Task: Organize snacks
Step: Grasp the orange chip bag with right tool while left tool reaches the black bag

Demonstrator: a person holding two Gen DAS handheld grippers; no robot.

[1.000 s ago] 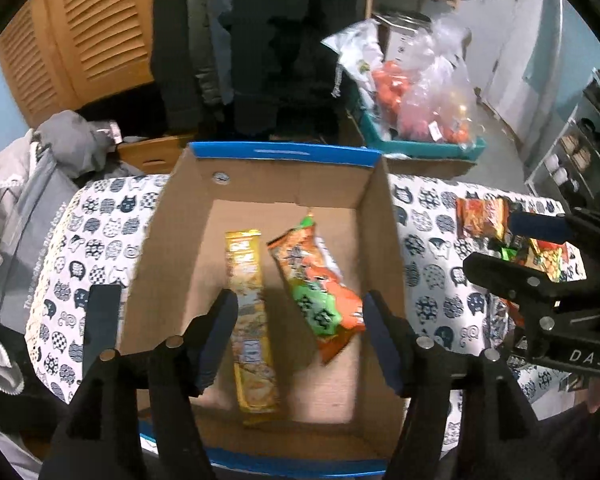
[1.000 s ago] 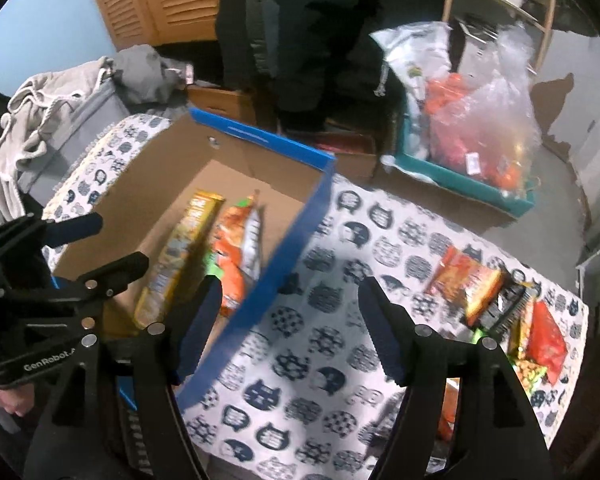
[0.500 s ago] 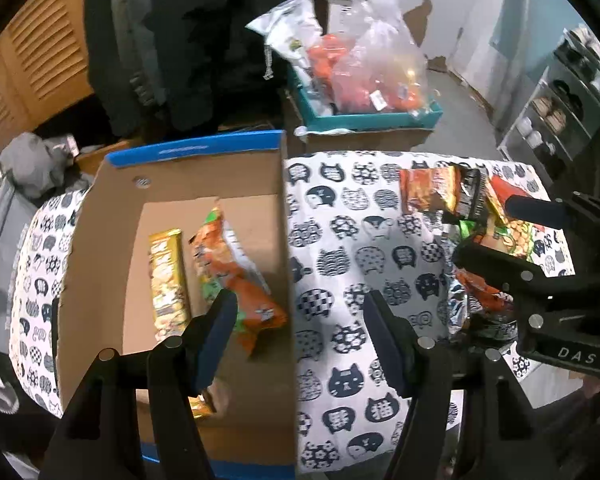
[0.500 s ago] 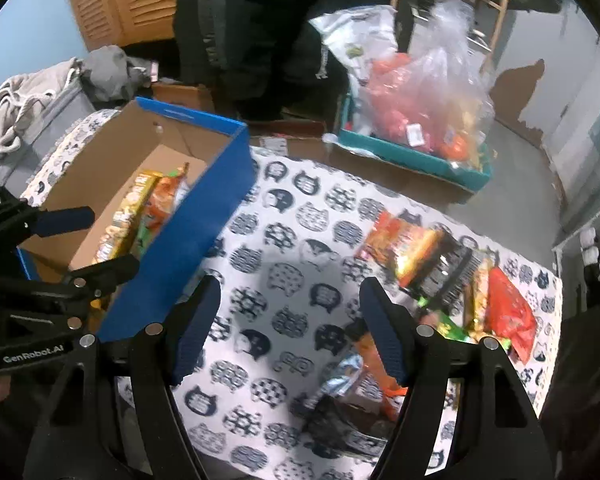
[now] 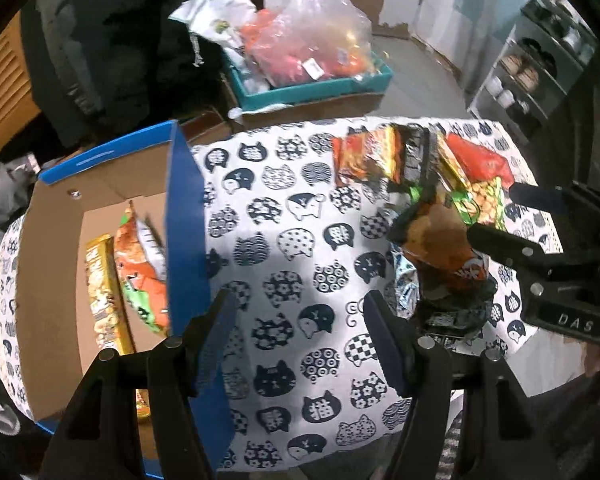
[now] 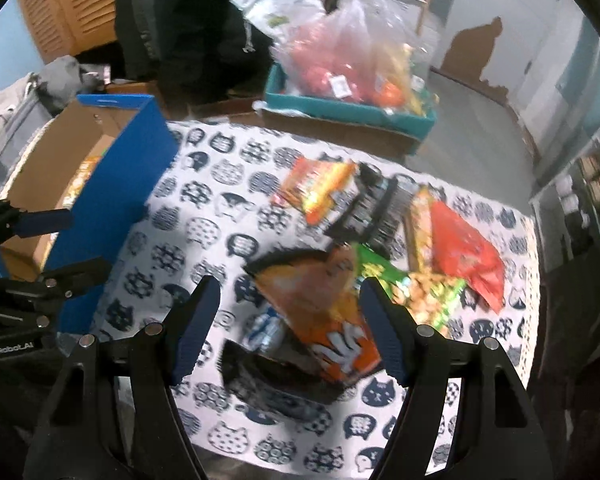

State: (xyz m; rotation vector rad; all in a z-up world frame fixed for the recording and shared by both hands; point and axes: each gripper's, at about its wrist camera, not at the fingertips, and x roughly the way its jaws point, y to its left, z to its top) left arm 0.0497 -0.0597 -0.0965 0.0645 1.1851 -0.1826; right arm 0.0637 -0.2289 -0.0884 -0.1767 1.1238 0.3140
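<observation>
Crinkly foil snack packets [image 6: 364,240] heaped on cat-print cloth [image 5: 300,240]; two more lie flat in the blue-edged cardboard box [image 5: 184,216] — blurred. Left gripper [image 5: 296,336] and right gripper [image 6: 288,320] — fingers wide, empty

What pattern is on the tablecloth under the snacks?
Dark cat faces on white, on the tablecloth; clearest in the left wrist view.
</observation>
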